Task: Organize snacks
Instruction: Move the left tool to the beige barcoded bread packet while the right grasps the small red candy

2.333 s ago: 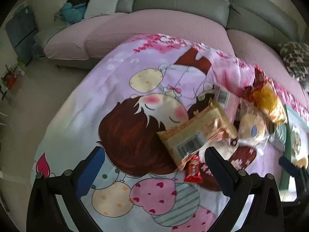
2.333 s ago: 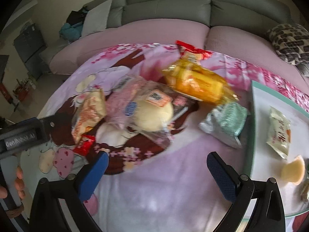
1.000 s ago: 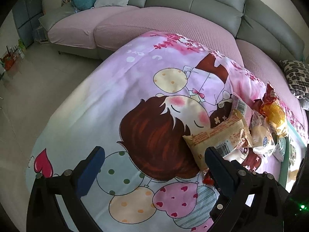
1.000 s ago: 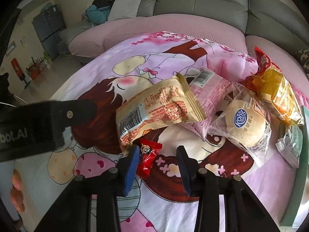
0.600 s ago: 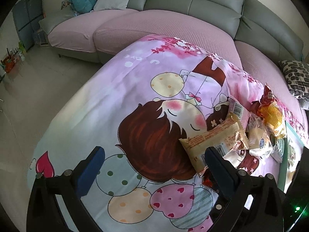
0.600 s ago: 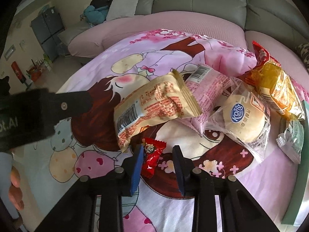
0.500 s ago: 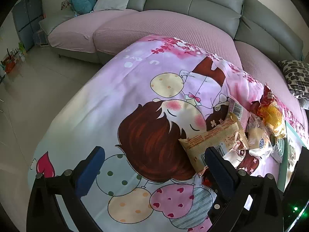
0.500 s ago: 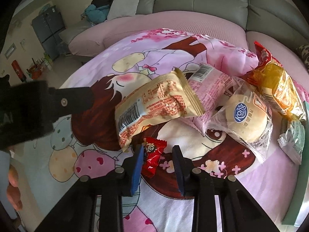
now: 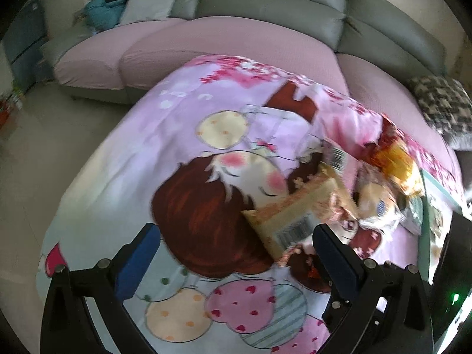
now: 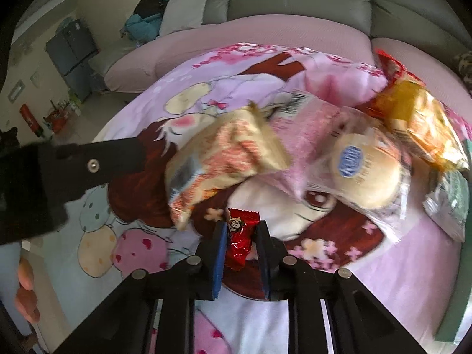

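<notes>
My right gripper [image 10: 241,230] is shut on a small red candy packet [image 10: 239,240] just above the cartoon-print cloth [image 10: 368,280]. Beyond it lie a beige snack bag with a barcode [image 10: 224,156], a pink bag [image 10: 306,124], a clear-wrapped round bun [image 10: 362,171], an orange-yellow bag [image 10: 419,121] and a silver-green packet [image 10: 451,203]. My left gripper [image 9: 236,250] is open and empty above the cloth [image 9: 147,162], with the beige bag [image 9: 298,221] just beyond its right finger. The views are motion-blurred.
A green-rimmed tray [image 9: 433,203] with a packet on it sits at the right of the table. A grey and pink sofa [image 9: 236,44] curves behind. A patterned cushion [image 9: 442,112] lies at the right. My left gripper's body [image 10: 59,183] shows at the left of the right wrist view.
My right gripper has closed on the red candy packet and lifted it slightly. The left gripper has shifted a little toward the snacks and stays open.
</notes>
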`<state>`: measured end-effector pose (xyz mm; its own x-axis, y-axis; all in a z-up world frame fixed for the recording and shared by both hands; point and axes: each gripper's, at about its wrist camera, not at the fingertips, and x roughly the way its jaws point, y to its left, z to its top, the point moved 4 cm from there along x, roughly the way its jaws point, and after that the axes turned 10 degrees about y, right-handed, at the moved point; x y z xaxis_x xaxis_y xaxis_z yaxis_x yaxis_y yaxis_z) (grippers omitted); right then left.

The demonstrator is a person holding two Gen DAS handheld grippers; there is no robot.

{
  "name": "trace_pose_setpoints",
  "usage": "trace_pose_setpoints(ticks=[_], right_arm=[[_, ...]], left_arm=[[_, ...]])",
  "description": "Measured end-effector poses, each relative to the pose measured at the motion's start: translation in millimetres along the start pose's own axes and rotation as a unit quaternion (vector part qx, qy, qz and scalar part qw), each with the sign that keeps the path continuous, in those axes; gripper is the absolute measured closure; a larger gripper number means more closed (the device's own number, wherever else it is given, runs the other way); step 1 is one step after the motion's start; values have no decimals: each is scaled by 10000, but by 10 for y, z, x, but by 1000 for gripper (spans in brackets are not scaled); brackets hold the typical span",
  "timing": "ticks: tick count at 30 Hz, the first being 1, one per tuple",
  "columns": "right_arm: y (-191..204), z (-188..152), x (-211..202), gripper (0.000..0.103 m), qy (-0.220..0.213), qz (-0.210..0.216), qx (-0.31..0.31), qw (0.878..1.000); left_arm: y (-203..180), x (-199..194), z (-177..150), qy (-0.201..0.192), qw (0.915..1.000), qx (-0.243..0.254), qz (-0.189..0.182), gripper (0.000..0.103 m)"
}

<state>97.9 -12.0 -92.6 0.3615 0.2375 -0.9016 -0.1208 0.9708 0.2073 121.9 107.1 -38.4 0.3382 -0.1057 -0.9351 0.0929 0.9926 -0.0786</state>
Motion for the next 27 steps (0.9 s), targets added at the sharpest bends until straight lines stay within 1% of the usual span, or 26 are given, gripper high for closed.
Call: trace_pose_setpoints(ticks=[6,9,12,16,17,19,20,22,25,27], right_arm=[[-262,-74,-77,82,43,-132,255,9996],[-387,-112,-123,82,72,-179,372,9991],[-485,-135,-154,82,91,-211,454,9987],[-582,-178,-195,82,114,-230,582,9980],[-604,-185,-202,82,120,-233,614,9978],[-642,-202,-217,82,125,-230,664,9974],[-655,-208,-221,82,124,-224,684,9973],[-676,-214,-228,82,125,-217,716,9971],[-690,-225,-237,82,123,-223,739,9969],[-694,-231,-247,82,115,-235,747,9969]], left_arm=[[-287,117,20,46,9984,547,-136,0],[-396,273,65,159,9977,656,-14,0],[-470,363,99,158,9970,760,17,0],[-515,488,112,214,9956,891,199,1],[-523,522,108,246,9952,914,230,3],[-527,561,110,274,9953,903,212,16],[-524,578,115,296,9955,880,194,24],[-509,592,124,315,9957,849,196,25],[-479,549,129,307,9968,739,9,31],[-461,519,127,300,9970,711,-9,33]])
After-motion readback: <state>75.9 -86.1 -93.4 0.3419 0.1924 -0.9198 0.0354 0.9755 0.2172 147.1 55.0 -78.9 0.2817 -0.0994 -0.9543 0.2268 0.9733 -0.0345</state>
